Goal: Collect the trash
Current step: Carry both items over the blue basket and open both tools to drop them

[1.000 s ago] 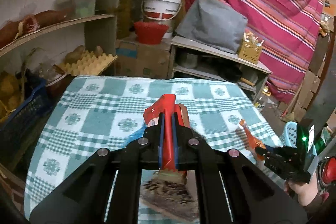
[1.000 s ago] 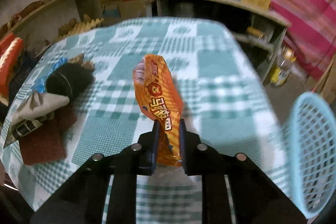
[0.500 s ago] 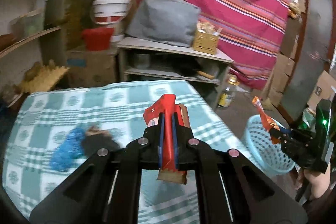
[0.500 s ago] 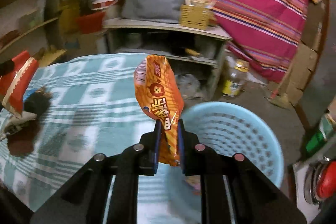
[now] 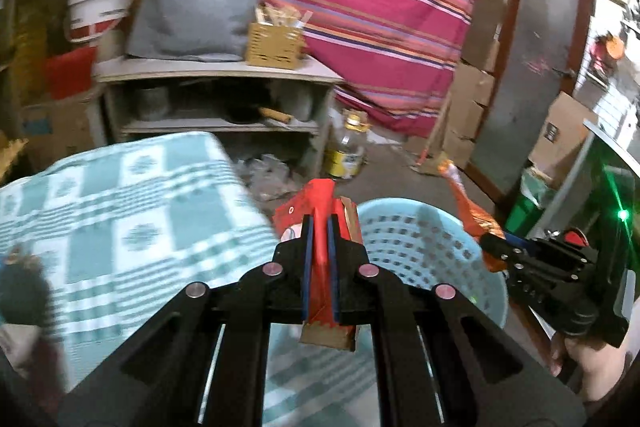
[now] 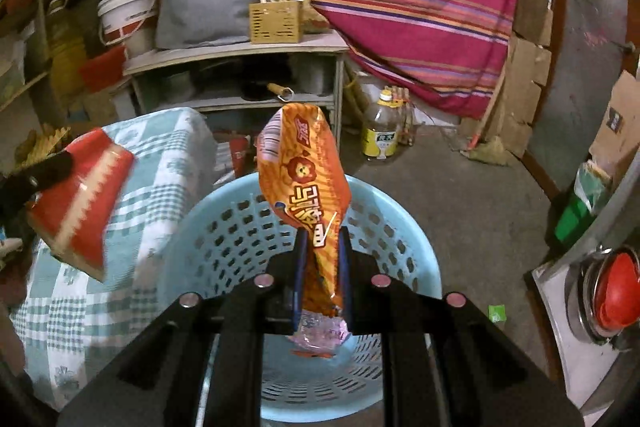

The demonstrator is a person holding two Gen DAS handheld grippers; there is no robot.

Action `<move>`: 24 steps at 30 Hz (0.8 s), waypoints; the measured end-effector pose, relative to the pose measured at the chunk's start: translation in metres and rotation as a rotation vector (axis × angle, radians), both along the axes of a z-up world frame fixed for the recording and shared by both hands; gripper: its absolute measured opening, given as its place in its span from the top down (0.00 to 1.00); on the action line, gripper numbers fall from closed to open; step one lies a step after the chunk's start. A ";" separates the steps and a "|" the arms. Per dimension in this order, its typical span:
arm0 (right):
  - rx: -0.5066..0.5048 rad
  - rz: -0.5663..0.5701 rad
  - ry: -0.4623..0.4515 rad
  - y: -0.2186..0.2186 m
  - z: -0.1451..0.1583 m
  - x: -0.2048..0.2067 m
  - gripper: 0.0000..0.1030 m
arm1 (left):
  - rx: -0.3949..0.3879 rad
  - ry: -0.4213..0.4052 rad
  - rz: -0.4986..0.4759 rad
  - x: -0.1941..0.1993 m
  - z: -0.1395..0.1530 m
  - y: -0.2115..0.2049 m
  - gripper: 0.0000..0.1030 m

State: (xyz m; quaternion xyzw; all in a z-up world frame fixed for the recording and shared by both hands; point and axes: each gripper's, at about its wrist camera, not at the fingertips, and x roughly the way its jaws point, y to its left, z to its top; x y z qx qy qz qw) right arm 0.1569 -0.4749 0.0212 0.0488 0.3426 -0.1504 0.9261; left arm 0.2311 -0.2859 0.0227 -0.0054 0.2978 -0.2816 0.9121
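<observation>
Right gripper (image 6: 322, 247) pinches an orange snack wrapper (image 6: 304, 179) above the blue basket (image 6: 400, 227), whose inside only this view shows; left gripper (image 5: 319, 227) clamps a red wrapper (image 5: 316, 199), its print unreadable.

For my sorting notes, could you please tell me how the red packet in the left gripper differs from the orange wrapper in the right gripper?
The flat red packet with a tan zigzag edge is broad and wedge-shaped; the glossy orange snack wrapper is long and narrow. The orange one stands upright above the light blue plastic basket; the red one hangs tilted beside the basket's rim, by the checked tablecloth. Each is pinched in a shut gripper: left gripper, right gripper.
</observation>
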 end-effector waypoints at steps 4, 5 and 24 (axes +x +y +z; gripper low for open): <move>0.028 -0.014 -0.006 -0.013 -0.002 -0.002 0.85 | 0.006 0.014 -0.042 0.002 -0.007 -0.033 0.95; 0.030 -0.017 -0.005 -0.014 -0.003 -0.002 0.85 | 0.009 0.016 -0.046 0.003 -0.008 -0.038 0.94; 0.045 -0.016 0.024 -0.010 -0.011 0.008 0.76 | 0.030 -0.044 0.057 -0.003 0.009 -0.004 0.14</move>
